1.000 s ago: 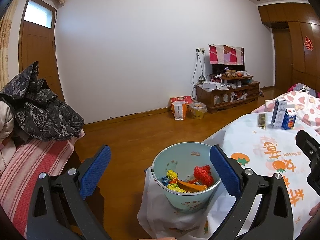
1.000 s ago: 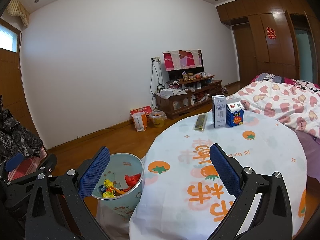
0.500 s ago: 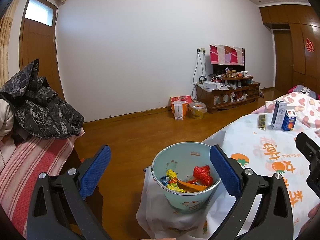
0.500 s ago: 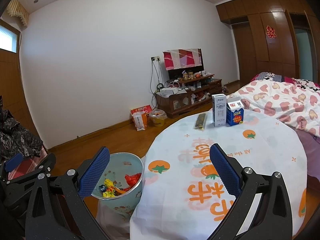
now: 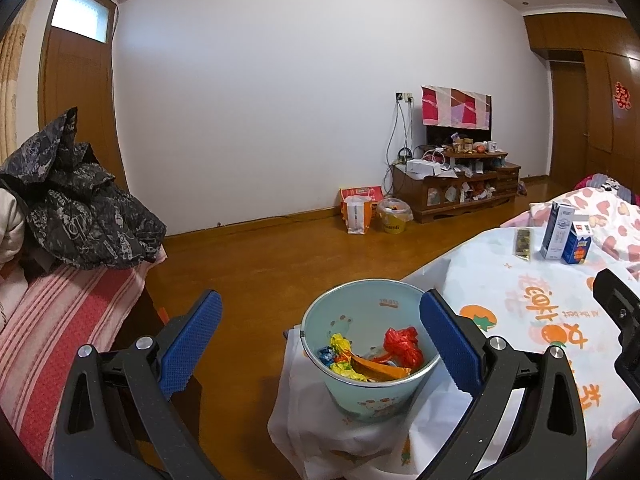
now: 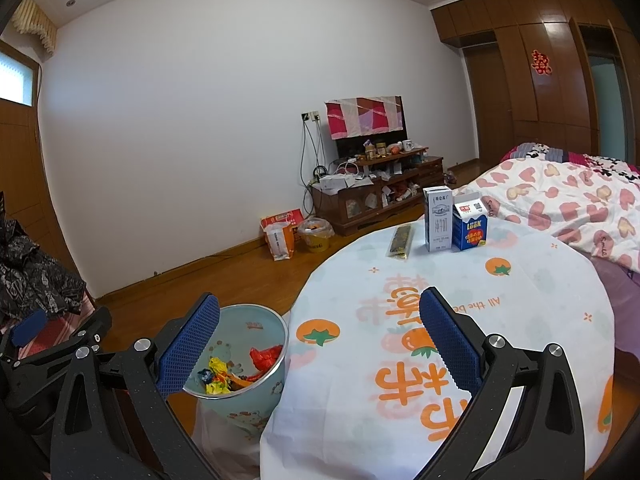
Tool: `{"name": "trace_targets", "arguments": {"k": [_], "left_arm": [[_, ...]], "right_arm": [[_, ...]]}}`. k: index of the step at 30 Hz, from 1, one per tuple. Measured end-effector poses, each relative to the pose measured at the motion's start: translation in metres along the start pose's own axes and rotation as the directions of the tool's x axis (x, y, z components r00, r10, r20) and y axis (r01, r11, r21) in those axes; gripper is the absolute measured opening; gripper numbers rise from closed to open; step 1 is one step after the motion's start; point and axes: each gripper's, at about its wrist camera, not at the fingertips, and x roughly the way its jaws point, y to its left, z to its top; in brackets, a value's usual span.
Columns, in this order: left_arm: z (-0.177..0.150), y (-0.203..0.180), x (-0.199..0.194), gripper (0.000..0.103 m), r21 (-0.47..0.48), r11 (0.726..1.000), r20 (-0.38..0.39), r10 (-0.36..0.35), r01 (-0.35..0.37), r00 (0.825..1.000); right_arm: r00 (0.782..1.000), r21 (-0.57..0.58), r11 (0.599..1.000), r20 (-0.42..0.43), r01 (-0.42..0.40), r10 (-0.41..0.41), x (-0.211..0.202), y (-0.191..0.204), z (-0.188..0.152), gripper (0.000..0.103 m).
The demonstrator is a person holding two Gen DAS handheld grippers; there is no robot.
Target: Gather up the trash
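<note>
A pale blue bucket [image 5: 372, 312] stands beside the round table and holds crumpled wrappers, among them a red one [image 5: 402, 342] and a yellow one [image 5: 340, 344]. It also shows in the right wrist view [image 6: 256, 324]. My left gripper [image 5: 320, 340] is open and empty, held just above and in front of the bucket. My right gripper [image 6: 320, 340] is open and empty over the table's near left edge. On the far side of the table stand a white carton [image 6: 438, 218] and a blue carton [image 6: 470, 226], with a dark flat wrapper [image 6: 400, 242] beside them.
The table wears a white cloth with orange prints [image 6: 460, 312]. A bed with a heart-print quilt [image 6: 560, 204] lies to the right. A striped couch with a dark jacket [image 5: 80, 208] is at the left. A TV stand [image 5: 456, 188] and bags [image 5: 360, 210] stand by the far wall.
Both grippers stay open and nearly still. The views shift only very slightly.
</note>
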Motion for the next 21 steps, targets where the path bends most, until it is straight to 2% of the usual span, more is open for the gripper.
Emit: {"name": "trace_targets", "arguments": {"k": [11,15,21], "left_arm": [[0.0004,0.0003,-0.0009,0.095,0.016,1.0,0.016,0.015,-0.016,1.0],[0.0005,0.0043,0.0034,0.093,-0.014,1.0,-0.02,-0.02,0.02,1.0],[-0.0001,0.0035,0.0036,0.093,-0.004,1.0,-0.015,0.001,-0.001,1.0]], "right_arm": [[1.0,0.003,1.0,-0.001,0.005,-0.005,0.0005,0.0013,-0.0025,0.098],[1.0,0.008,1.0,-0.004,0.006,-0.006,0.0006,0.001,-0.0029,0.098],[1.0,0.01,1.0,-0.01,0.008,-0.008,0.0015,0.0009,-0.0027,0.098]]}}
